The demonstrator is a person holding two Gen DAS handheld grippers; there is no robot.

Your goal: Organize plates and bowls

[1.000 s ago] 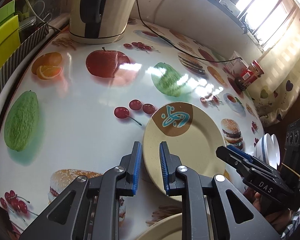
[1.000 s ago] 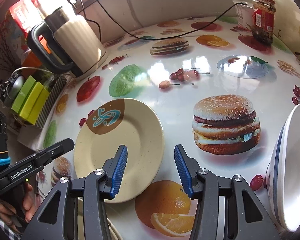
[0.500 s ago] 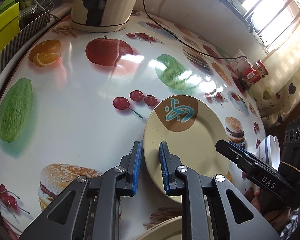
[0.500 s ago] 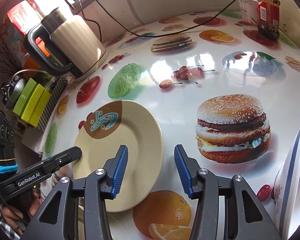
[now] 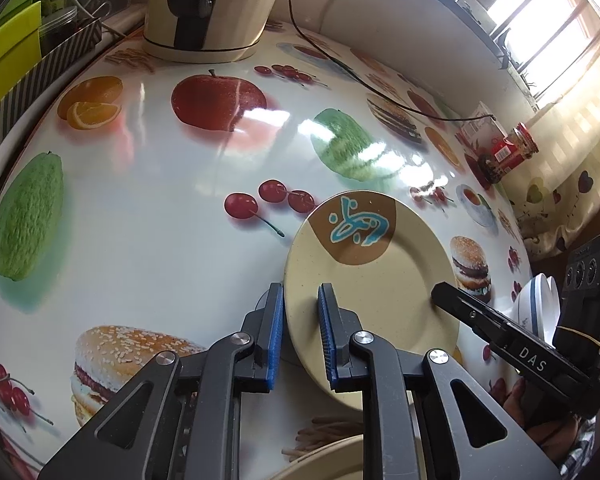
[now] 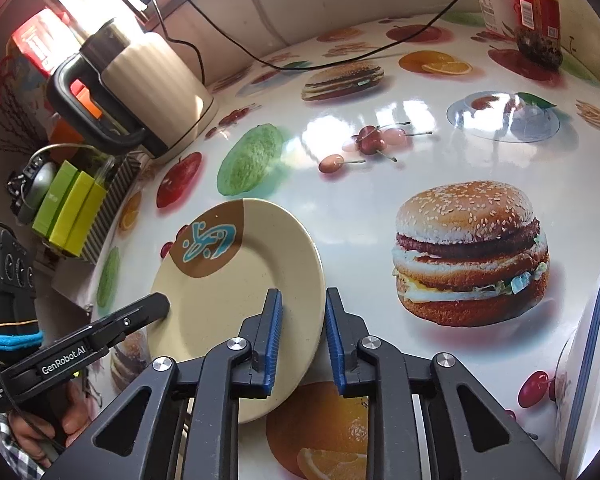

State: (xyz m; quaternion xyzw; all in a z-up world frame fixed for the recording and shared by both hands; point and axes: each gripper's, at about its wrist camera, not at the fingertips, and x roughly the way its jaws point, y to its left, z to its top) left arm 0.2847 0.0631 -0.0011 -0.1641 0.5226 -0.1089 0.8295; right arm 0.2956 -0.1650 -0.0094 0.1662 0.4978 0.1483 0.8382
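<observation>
Blue-padded fingers [image 5: 277, 332] of the left gripper [image 5: 300, 334] pinch one rim of the beige plate [image 5: 380, 280], lifted at a tilt over the food-print table [image 5: 160, 200], while the right gripper [image 6: 302, 338], jaws just narrowed, straddles the opposite rim.

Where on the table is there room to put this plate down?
The plate has free tablecloth beyond it, between the kettle on the left and the jar far right. It is crowded at the near edge: white bowls on the right, another plate just below.
</observation>
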